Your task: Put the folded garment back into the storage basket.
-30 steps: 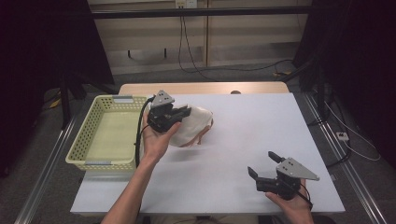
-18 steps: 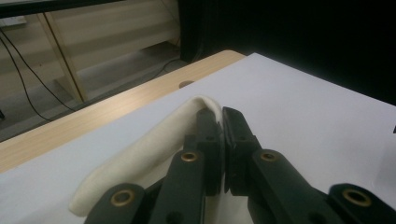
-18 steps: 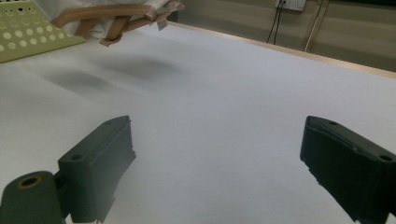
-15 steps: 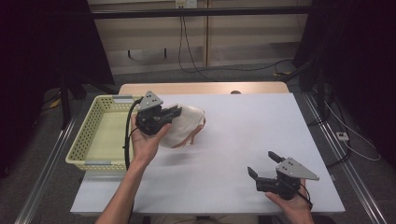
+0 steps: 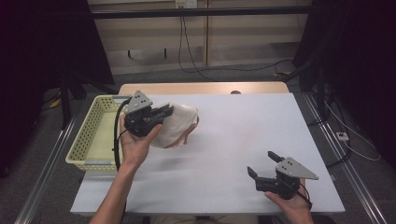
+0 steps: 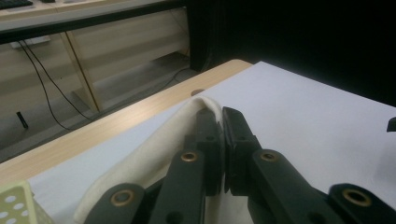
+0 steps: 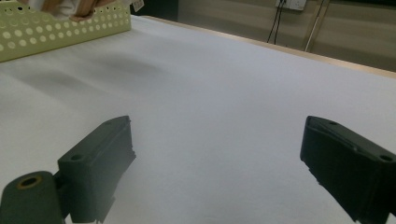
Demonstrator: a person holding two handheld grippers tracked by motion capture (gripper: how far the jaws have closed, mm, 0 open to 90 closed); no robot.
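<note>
Left tongs [image 5: 159, 113] are clamped on a cream, soft cloth bundle [image 5: 180, 126], its edge pinched between the black jaws [image 6: 208, 105] and lifted above the white desk [image 5: 243, 135]. Just to the left of these tongs a pale yellow perforated plastic basket [image 5: 88, 140] sits at the desk's edge. Right tongs [image 5: 263, 164] rest low on the desk, well apart from the cloth, jaws spread wide with nothing between them.

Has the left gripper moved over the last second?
Yes. The left gripper, shut on the cloth, has carried it left toward the basket.
</note>
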